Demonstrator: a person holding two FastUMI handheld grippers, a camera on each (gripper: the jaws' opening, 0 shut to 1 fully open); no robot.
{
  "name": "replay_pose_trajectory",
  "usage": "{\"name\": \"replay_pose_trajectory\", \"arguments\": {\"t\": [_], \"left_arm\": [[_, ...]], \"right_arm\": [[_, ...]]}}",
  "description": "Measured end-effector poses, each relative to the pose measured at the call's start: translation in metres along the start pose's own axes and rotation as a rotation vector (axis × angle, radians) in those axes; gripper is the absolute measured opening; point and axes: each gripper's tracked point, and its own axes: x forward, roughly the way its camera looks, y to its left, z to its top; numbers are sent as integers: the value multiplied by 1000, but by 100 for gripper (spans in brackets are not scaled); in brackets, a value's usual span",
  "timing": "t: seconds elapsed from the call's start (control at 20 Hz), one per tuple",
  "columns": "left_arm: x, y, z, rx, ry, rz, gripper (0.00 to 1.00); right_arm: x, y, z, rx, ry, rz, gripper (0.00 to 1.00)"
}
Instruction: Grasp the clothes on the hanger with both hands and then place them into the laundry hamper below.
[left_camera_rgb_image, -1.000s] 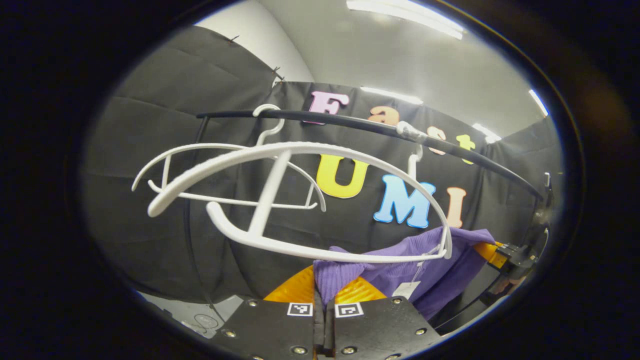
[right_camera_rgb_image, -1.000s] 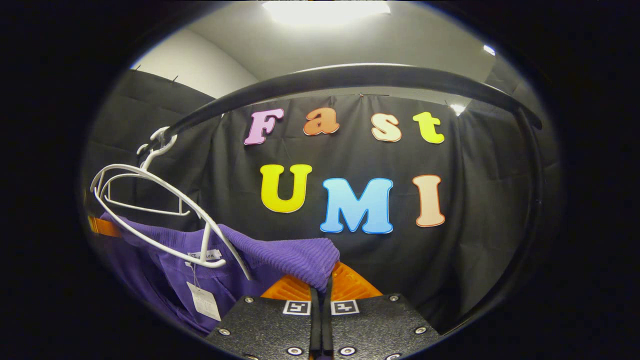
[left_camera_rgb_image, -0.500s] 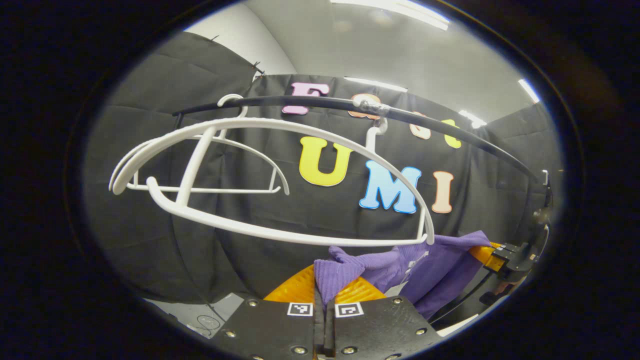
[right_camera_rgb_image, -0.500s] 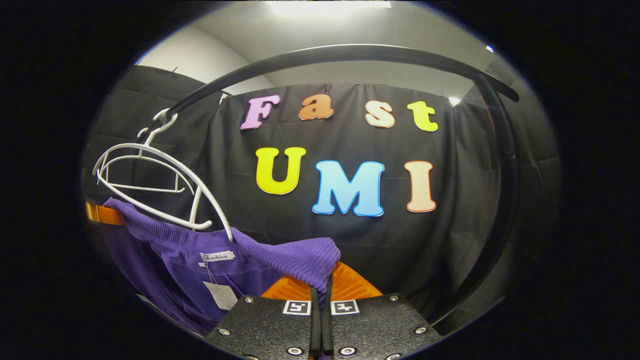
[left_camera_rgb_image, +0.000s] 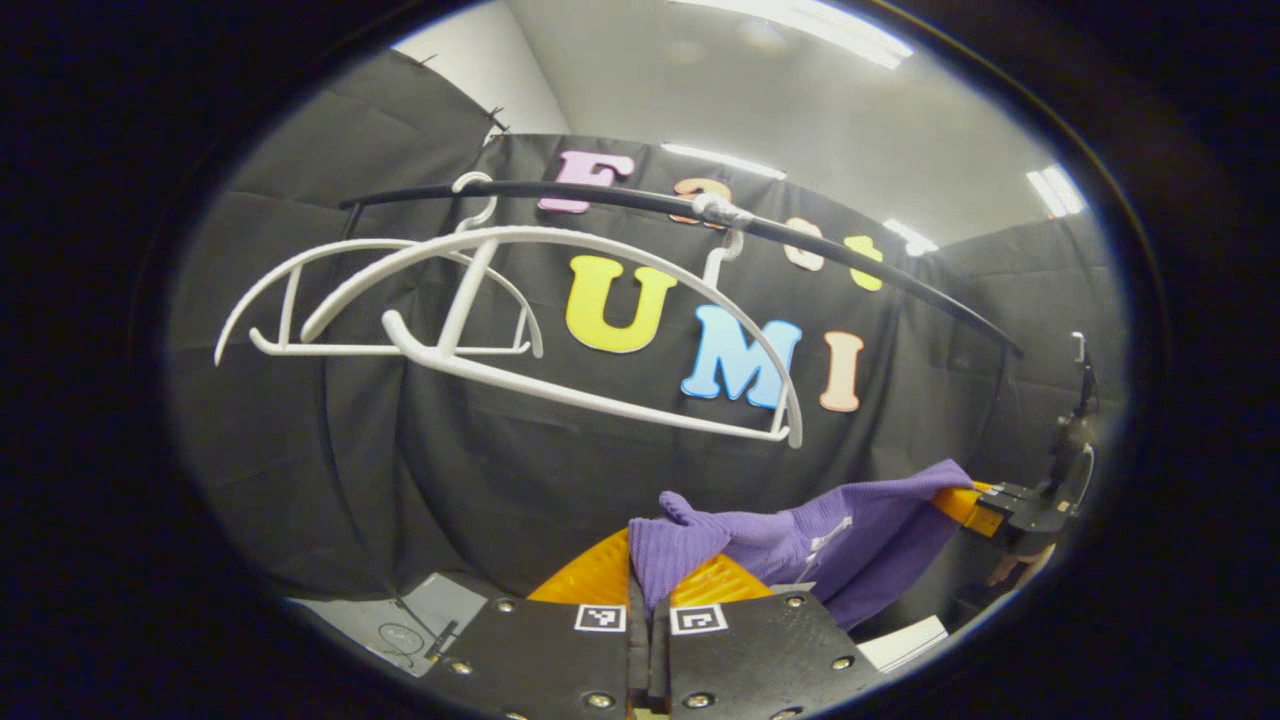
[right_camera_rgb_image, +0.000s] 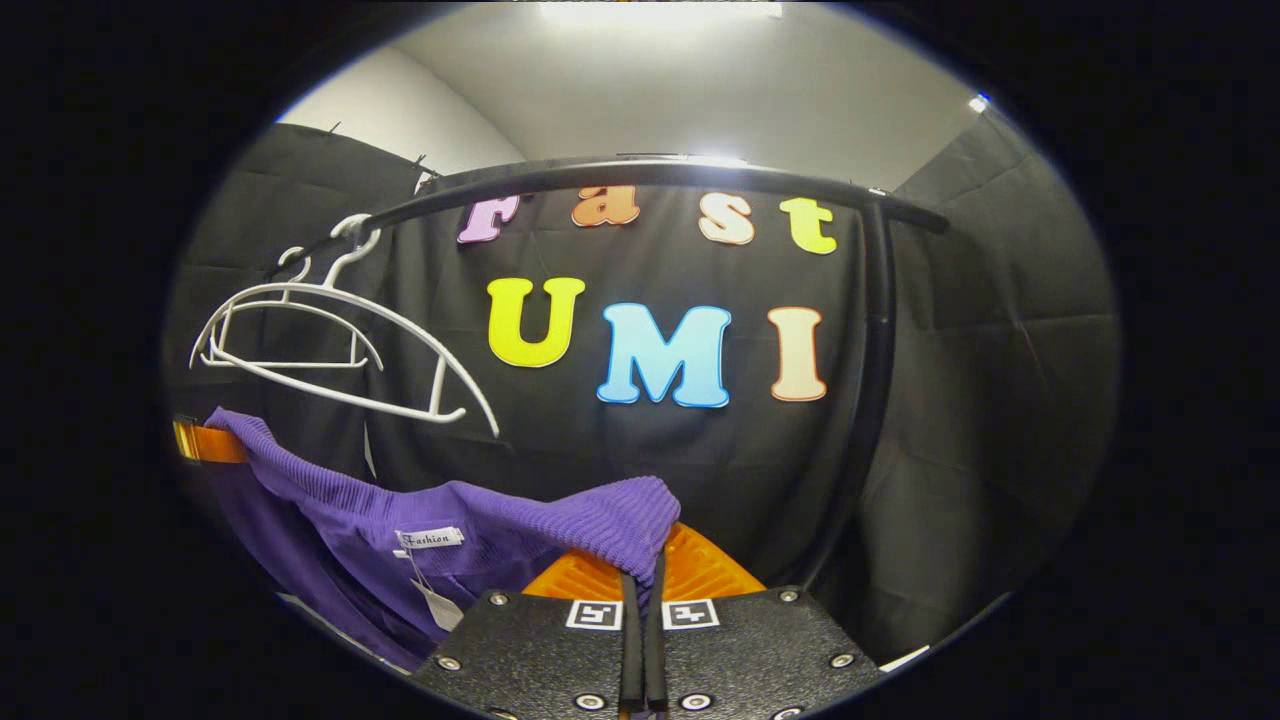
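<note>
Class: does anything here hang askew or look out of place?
Yes. The nearer white hanger, now bare, hangs tilted from the black rail, one end lower. The purple garment stretches below it between both grippers.

Your left gripper (left_camera_rgb_image: 650, 590): dark textured plates at base, silver screws along plate edges, two small square black-and-white markers side by side at seam between plates. Ribbed, rounded fingers (left_camera_rgb_image: 590, 578) rise beyond markers. Your right gripper (right_camera_rgb_image: 642, 585): same build, speckled dark plates, silver screws, marker pair at seam. Seen from left gripper, right gripper's body dark and boxy, hand partly visible beneath it.
</note>
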Motion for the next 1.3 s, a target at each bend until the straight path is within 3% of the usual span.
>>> {"name": "replay_pose_trajectory", "arguments": {"t": [0.3,0.6,0.95,1.1,1.3], "left_arm": [[-51,15,-29,-22,38,-119,1],[-106,50,-67,-63,97,-134,1],[-118,75,-150,-40,251,-87,0],[-108,87,-194,19,320,-62,1],[-95,89,-251,26,424,-66,1]], "right_arm": [[-77,47,-10,54,74,-71,0],[-140,84,-42,163,161,-84,0],[-166,133,-140,237,384,-25,0],[-175,151,-192,269,482,0,0],[-166,163,-264,344,614,-36,1]]}}
